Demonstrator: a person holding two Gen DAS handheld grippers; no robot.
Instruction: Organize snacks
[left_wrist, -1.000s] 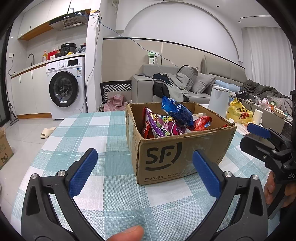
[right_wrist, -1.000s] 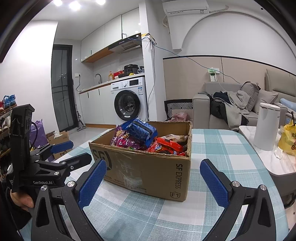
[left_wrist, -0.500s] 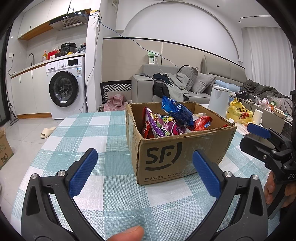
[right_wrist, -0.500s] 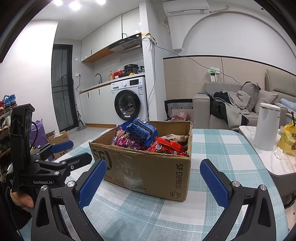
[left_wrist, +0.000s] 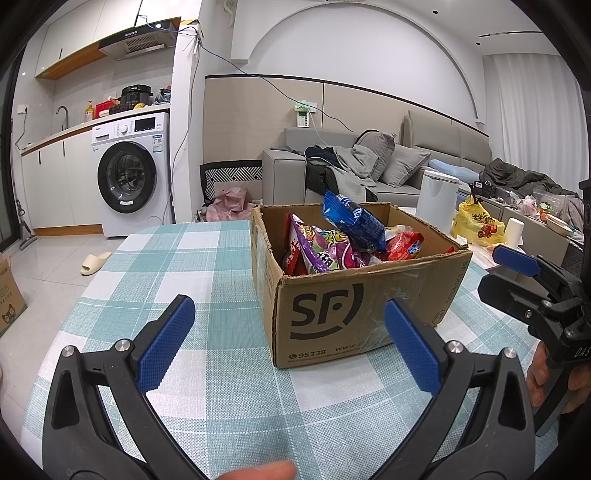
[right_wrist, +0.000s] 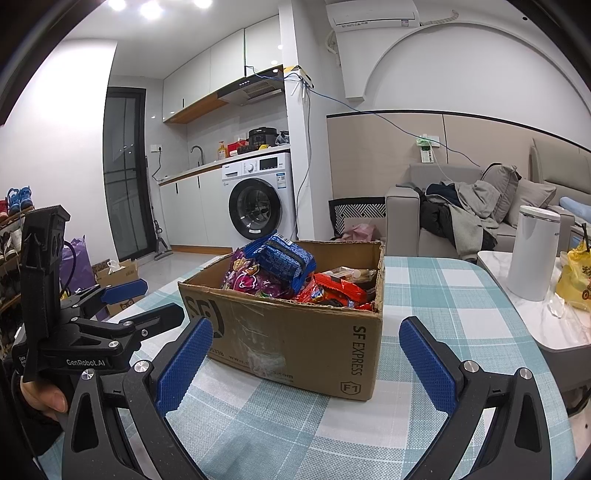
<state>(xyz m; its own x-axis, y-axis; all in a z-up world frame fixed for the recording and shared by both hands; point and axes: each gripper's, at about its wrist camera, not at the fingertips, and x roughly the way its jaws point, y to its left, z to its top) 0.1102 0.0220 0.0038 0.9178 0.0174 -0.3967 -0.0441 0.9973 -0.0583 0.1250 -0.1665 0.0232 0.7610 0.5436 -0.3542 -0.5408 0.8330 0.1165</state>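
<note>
Closest to me, my left gripper hangs with its blue pads spread wide and nothing between them, low over the checked tablecloth just short of the cardboard box. My right gripper is just as wide apart and empty, facing the same box from its other near corner; in the left view it shows at the box's right side, and in the right view the left one sits off the box's left corner.

The box stands upright and open-topped on the cloth, one corner turned toward each camera, its long side bearing the SF logo and its short side the "SF EXPRESS" print. Its long axis runs from near-left to far-right in the right view.

Inside the box, the snacks are heaped toward the logo side. A purple packet leans on edge against the wall, a blue packet lies across the pile, tilted, its long axis rising toward the box's far-left corner, and a red packet rests lower beside it.

Beyond the box stand a white bin, a grey sofa and a washing machine.
</note>
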